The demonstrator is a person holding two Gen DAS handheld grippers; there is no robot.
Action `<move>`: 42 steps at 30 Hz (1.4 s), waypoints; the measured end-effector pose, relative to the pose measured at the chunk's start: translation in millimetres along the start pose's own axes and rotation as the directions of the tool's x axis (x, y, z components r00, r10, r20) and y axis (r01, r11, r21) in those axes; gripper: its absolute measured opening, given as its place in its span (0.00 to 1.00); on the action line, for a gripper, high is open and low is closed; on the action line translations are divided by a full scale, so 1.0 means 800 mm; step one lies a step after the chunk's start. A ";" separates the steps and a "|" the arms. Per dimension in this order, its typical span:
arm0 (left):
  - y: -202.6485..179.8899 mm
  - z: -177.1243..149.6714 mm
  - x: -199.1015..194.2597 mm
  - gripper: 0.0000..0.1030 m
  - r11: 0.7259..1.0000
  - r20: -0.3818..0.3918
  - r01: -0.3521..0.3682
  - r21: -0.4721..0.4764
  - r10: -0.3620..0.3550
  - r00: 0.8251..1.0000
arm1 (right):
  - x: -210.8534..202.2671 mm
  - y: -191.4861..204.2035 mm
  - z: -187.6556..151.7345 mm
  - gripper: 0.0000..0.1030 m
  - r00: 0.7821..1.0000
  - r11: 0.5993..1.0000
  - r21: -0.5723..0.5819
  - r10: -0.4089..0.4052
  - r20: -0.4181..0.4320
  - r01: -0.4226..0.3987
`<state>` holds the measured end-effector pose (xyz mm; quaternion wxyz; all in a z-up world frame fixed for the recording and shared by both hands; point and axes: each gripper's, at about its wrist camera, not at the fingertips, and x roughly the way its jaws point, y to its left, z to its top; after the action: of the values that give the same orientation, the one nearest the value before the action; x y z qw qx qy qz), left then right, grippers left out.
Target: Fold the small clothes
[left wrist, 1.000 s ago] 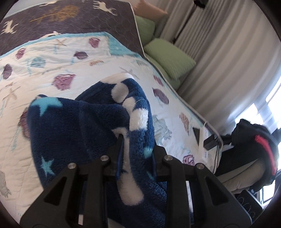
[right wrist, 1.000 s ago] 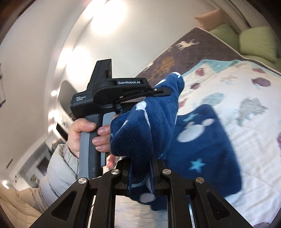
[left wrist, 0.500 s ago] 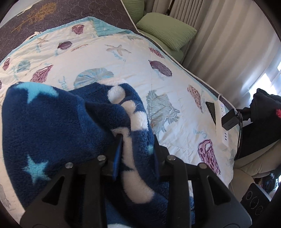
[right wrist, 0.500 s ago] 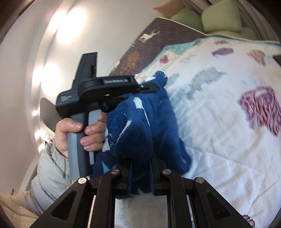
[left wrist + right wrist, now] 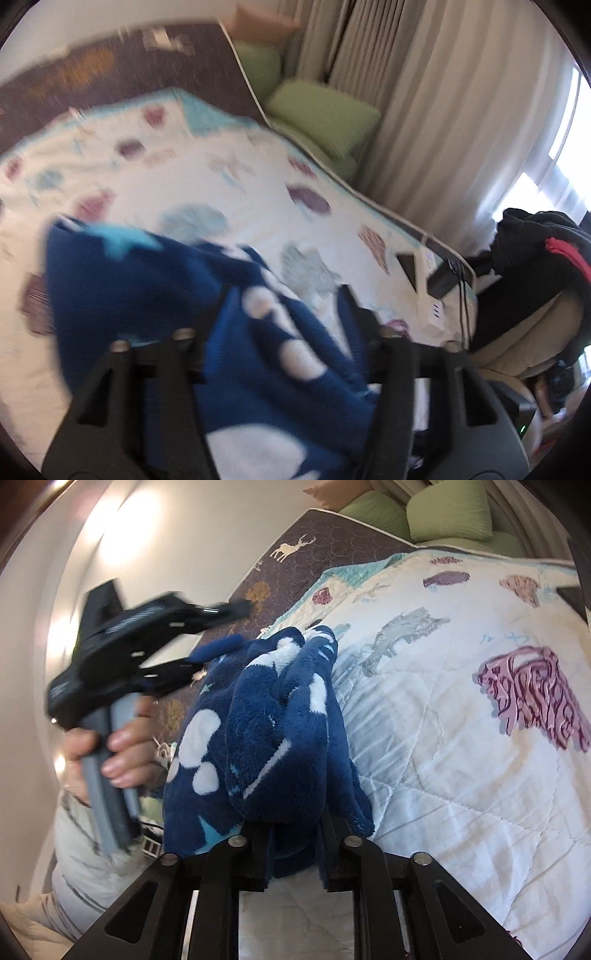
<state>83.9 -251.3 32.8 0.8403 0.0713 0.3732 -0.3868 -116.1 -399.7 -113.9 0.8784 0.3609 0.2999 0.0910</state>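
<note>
A dark blue fleece garment (image 5: pixel 147 288) with white spots and pale stars lies bunched on the shell-print quilt (image 5: pixel 229 184). My left gripper (image 5: pixel 284 295) is opening; its jaws stand wide with fleece lying loose between them, and the picture is blurred. From the right wrist, the left gripper (image 5: pixel 232 627) hangs just left of the garment (image 5: pixel 280 720) with its fingers spread and clear of it. My right gripper (image 5: pixel 295 830) still pinches a thick fold of fleece low over the quilt (image 5: pixel 461 775), though its jaws are starting to open.
A dark deer-print blanket (image 5: pixel 332 550) covers the far end of the bed, with green pillows (image 5: pixel 321 114) and curtains (image 5: pixel 443 129) beyond. A white power strip (image 5: pixel 428 291) with a black plug lies at the bed's right edge. A chair holds a dark jacket (image 5: pixel 539 251). A hand (image 5: pixel 122 749) holds the left gripper.
The left gripper's jaws spread wide and let go of the fleece, drawing back from it. The right gripper sank toward the quilt with the bunched garment.
</note>
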 end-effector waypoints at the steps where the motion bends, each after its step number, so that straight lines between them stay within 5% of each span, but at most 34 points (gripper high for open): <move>1: 0.004 -0.003 -0.013 0.68 1.000 0.029 -0.020 0.007 0.020 0.999 | -0.004 0.004 0.000 0.27 1.000 1.000 -0.023 -0.010 0.001 0.010; 4: 0.022 -0.025 -0.042 0.74 0.995 0.069 -0.096 0.035 0.094 0.993 | -0.023 0.007 0.004 0.38 0.998 0.997 -0.054 -0.057 0.034 0.059; 10: 0.061 -0.083 -0.024 0.74 0.980 -0.030 -0.197 0.001 0.197 0.980 | -0.058 0.042 0.024 0.38 0.985 0.982 -0.135 -0.118 0.122 0.134; 16: 0.043 -0.102 -0.015 0.75 0.963 0.013 -0.264 0.062 0.264 0.965 | -0.058 0.104 0.039 0.38 0.946 0.923 -0.258 -0.228 0.229 0.285; 18: 0.041 -0.103 -0.010 0.75 0.959 0.014 -0.271 0.081 0.271 0.962 | -0.062 0.107 0.043 0.38 0.945 0.931 -0.240 -0.216 0.245 0.275; 21: 0.048 -0.105 -0.012 0.77 0.967 0.009 -0.246 0.068 0.246 0.969 | -0.065 0.108 0.051 0.38 0.957 0.946 -0.234 -0.169 0.234 0.224; 25: 0.049 -0.110 -0.012 0.78 0.969 0.008 -0.233 0.077 0.233 0.972 | -0.061 0.131 0.055 0.24 0.958 0.914 -0.329 -0.162 0.236 0.236; 30: 0.055 -0.111 -0.011 0.78 0.976 -0.001 -0.210 0.050 0.210 0.978 | -0.018 0.140 0.059 0.19 0.976 0.896 -0.395 -0.148 0.162 0.202; 34: 0.058 -0.114 -0.008 0.81 0.980 -0.025 -0.194 0.038 0.195 0.980 | 0.049 0.087 0.057 0.13 0.939 0.890 -0.312 -0.341 0.031 0.334; 37: 0.055 -0.120 0.001 0.85 0.982 -0.046 -0.180 0.062 0.183 0.982 | 0.050 0.050 0.041 0.13 0.957 0.936 -0.205 -0.291 0.001 0.285; 42: 0.056 -0.124 0.003 0.88 0.985 -0.046 -0.165 0.053 0.167 0.985 | 0.043 0.046 0.031 0.13 0.961 0.940 -0.212 -0.277 -0.024 0.266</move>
<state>59.3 -181.1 -46.8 0.8580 0.1325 0.3772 -0.3225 -71.6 -374.1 -90.9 0.9069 0.2204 0.3591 0.0093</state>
